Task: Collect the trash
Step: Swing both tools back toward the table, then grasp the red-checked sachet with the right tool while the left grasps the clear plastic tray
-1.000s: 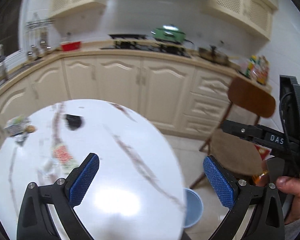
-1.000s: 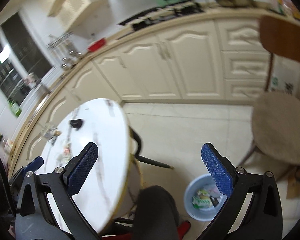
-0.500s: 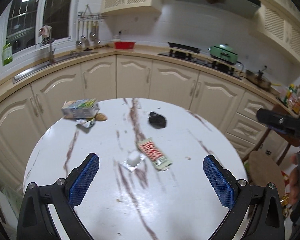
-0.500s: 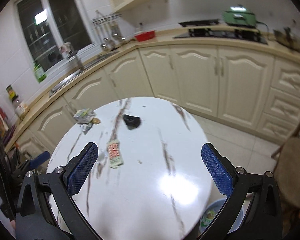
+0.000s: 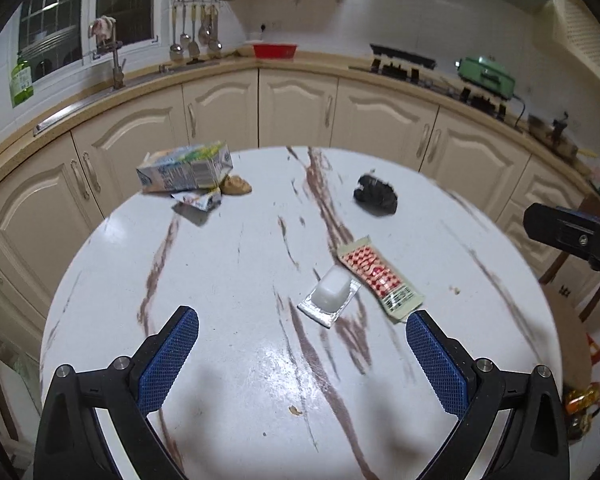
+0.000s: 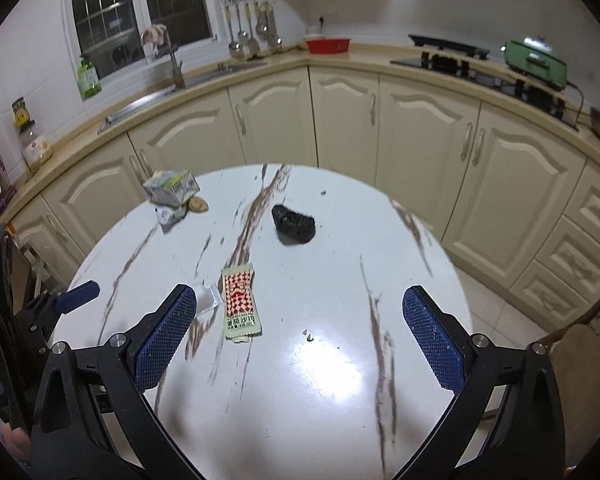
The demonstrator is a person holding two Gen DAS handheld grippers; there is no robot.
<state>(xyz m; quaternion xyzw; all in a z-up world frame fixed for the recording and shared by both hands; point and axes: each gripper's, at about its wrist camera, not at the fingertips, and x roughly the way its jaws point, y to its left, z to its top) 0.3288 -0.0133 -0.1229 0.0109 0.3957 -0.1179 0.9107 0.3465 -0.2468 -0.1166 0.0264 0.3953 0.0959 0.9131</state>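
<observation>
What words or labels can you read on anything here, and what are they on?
"番茄沙司", only roughly legible: on the red-checked sachet, near its lower end.
Barcode on the same sachet: digits too small to read.
Carton: print blurred, unreadable.
Green bottle at the window: label too small to read.
Jars on the counter: labels unreadable.
Small wrapper by the carton: unreadable.

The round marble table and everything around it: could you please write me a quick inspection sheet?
Surface: round white table with brown veins, a few crumbs.
Job's things: milk carton lying flat, small torn wrapper, brown scrap, black crumpled bag, red checked sachet, clear blister cup.
Clutter: nothing seen.
Grippers: left gripper and right gripper both open, empty, above the table.
Cables: nothing seen on the table.
Surroundings: cream cabinets, stove, green cooker.
</observation>
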